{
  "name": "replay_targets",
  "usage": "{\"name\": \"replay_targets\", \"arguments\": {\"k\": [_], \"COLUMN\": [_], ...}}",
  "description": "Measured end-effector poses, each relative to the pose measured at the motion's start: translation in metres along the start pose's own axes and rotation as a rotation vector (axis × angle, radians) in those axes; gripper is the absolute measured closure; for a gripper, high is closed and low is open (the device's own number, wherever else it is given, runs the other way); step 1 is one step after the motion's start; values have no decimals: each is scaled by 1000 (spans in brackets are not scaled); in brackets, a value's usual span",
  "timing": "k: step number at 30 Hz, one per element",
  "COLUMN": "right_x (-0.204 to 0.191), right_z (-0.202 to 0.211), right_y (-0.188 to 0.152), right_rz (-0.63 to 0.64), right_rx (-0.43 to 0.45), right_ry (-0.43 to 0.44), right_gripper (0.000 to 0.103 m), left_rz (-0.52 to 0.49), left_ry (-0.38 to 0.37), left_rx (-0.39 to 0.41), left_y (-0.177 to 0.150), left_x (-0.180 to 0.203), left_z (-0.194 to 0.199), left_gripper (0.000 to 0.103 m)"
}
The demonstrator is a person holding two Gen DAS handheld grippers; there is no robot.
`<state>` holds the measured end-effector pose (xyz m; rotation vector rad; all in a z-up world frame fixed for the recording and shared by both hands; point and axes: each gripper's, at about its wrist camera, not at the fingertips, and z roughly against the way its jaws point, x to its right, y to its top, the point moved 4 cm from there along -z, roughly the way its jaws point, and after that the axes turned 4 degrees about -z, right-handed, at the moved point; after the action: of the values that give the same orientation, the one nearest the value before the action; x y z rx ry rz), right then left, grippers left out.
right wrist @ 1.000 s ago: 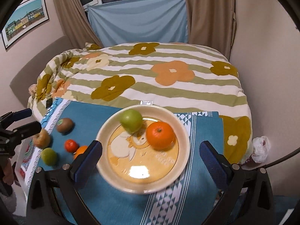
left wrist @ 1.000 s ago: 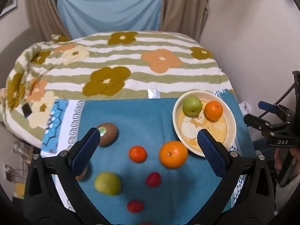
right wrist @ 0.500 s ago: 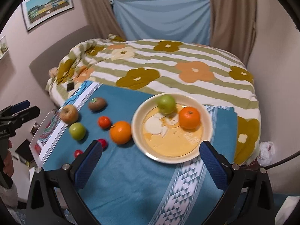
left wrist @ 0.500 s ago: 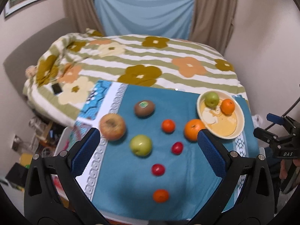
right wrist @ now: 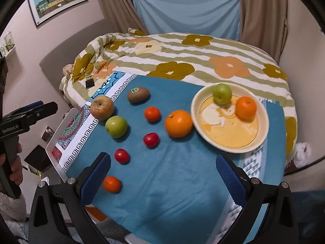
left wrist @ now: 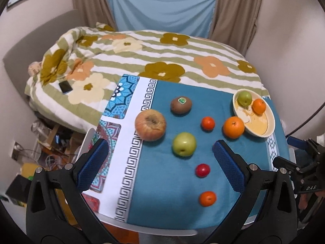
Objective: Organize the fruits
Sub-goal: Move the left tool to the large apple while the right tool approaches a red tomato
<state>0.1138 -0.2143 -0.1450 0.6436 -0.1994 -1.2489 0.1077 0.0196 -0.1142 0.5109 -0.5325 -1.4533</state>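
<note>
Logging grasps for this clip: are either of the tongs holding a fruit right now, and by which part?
Nothing is held. The left tongs and right tongs are both open and empty, above the blue cloth.

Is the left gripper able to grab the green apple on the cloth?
Probably yes. The left gripper is open and empty, and the green apple sits on the cloth between its fingers' line of sight. The brown apple is close beside it, but nothing covers it.
</note>
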Motion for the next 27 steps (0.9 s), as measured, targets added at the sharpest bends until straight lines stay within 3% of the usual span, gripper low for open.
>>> {"name": "replay_targets", "arguments": {"k": [12, 27], "right_x": [-42, -58], "right_z": [-52, -95], "right_y": [-15, -31], "right_rz": [-199, -341], "right_rx": [-75, -111], "right_ry": [-45, -182], "right_gripper": [0, 0], "left_rz": [-175, -441], "left_ry": [-95, -188], "left_rx": [-58, -133], "left_y": [6, 6], "left_x": [-46, -29], "left_z": [-61, -143], "left_gripper": [0, 0]}}
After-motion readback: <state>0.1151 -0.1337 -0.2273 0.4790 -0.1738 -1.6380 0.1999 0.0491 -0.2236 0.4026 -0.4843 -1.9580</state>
